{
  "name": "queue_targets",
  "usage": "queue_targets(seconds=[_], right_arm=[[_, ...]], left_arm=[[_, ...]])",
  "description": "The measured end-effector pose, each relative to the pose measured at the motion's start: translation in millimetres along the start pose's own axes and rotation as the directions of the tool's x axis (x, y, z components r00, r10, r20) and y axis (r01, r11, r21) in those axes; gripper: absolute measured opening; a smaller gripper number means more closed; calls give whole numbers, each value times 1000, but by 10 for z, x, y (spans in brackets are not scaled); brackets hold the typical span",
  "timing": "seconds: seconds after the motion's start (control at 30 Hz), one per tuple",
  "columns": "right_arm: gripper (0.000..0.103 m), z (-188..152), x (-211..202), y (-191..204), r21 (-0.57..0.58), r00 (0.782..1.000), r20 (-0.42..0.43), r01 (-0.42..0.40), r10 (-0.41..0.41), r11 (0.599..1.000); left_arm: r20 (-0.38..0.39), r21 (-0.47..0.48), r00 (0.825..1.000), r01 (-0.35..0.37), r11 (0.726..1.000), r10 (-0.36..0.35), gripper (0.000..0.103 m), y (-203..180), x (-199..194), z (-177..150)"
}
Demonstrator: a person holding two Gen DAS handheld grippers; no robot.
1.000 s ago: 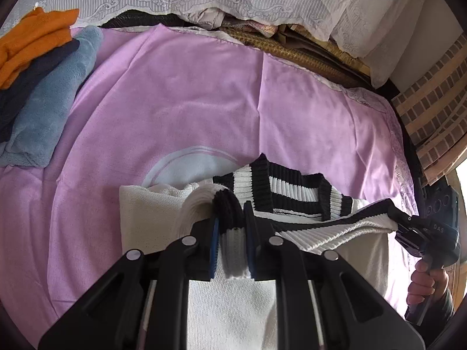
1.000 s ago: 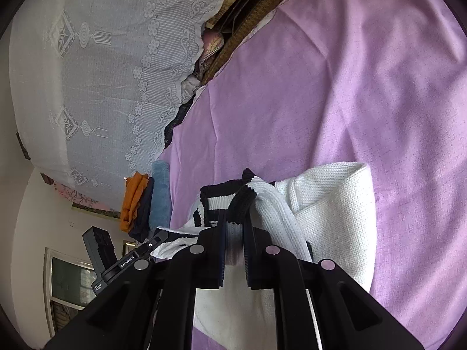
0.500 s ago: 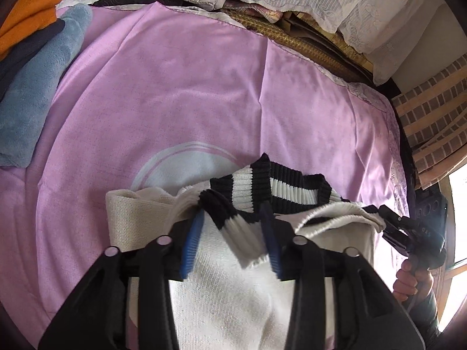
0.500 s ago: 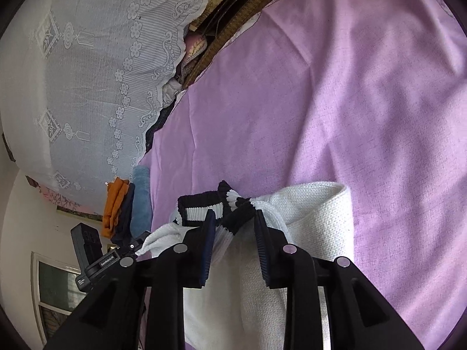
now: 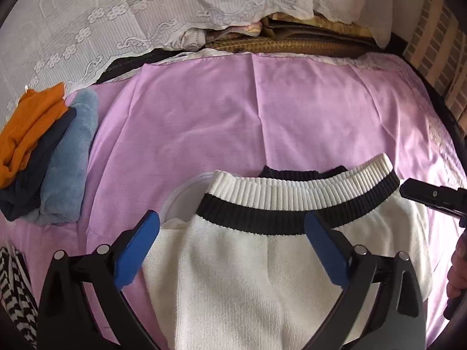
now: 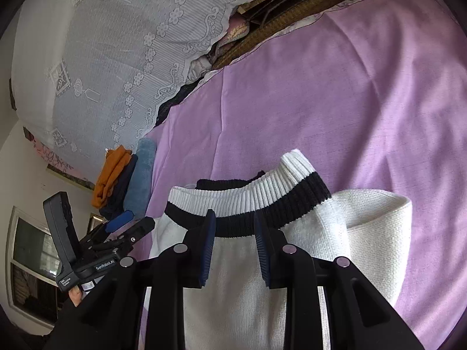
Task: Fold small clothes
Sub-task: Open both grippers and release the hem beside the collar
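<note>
A white knit sweater (image 5: 248, 268) with a black-and-white ribbed hem band (image 5: 292, 201) lies folded on the purple bedsheet (image 5: 233, 110). My left gripper (image 5: 232, 227) is wide open above its near part, holding nothing. My right gripper (image 6: 233, 230) is open over the hem band (image 6: 248, 201), and the sweater (image 6: 239, 285) lies loose beneath it. The left gripper also shows at the left in the right wrist view (image 6: 122, 227). The right gripper's tip shows at the right in the left wrist view (image 5: 432, 197).
A stack of folded clothes, orange, navy and light blue (image 5: 43, 157), lies at the sheet's left edge, also in the right wrist view (image 6: 125, 180). A striped black-and-white garment (image 5: 14, 285) lies at the near left. White lace bedding (image 5: 146, 14) and woven mats (image 5: 292, 43) border the far side.
Both grippers have opened and let go of the sweater's hem. The hem band now lies flat across the folded sweater, and both grippers have pulled back a little.
</note>
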State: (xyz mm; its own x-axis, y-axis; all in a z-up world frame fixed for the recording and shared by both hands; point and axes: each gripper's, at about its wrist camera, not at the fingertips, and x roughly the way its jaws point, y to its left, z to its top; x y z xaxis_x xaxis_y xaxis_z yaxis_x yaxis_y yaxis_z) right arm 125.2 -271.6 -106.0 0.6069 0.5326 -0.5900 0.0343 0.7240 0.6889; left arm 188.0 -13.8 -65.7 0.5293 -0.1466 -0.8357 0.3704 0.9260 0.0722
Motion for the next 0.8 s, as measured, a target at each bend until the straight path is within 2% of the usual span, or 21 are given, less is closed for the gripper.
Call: queue_targets(seconds=[0.07,0.2,0.27,0.37,0.43,0.57,0.7,0.8], right_arm=[[28,8,89,31,-31,999,-2,34,-34,999],[27,7,182,-125,-32,992,-5,127,-128,991],[23,-9,186,-290,7,993,-16,118,-118,993],[18,-36,152,-488,64,997,-16,75,-74,995],[5,-43,130,-567,83,997,-19,74,-72,994],[5,-63,38,-624,103,997,-10,82,-81,991],[9,-86,-99,-548,64,989,4,146,-147,987],[17,-113,-232,-498,59,988,19,155,-156,986]], left_arm=[[-11,27,999,-31,999,31,97,-83,113,-32],[-59,10,994,-93,996,94,97,8,364,-111],[-101,-3,987,-123,992,122,97,101,501,-167],[-130,-50,988,-88,995,81,98,237,592,-244],[-125,-53,990,-79,995,72,98,266,587,-255],[-114,-29,989,-101,994,97,98,253,558,-264],[-117,-27,986,-124,992,120,98,257,485,-270],[-105,-8,983,-152,988,151,98,240,393,-278]])
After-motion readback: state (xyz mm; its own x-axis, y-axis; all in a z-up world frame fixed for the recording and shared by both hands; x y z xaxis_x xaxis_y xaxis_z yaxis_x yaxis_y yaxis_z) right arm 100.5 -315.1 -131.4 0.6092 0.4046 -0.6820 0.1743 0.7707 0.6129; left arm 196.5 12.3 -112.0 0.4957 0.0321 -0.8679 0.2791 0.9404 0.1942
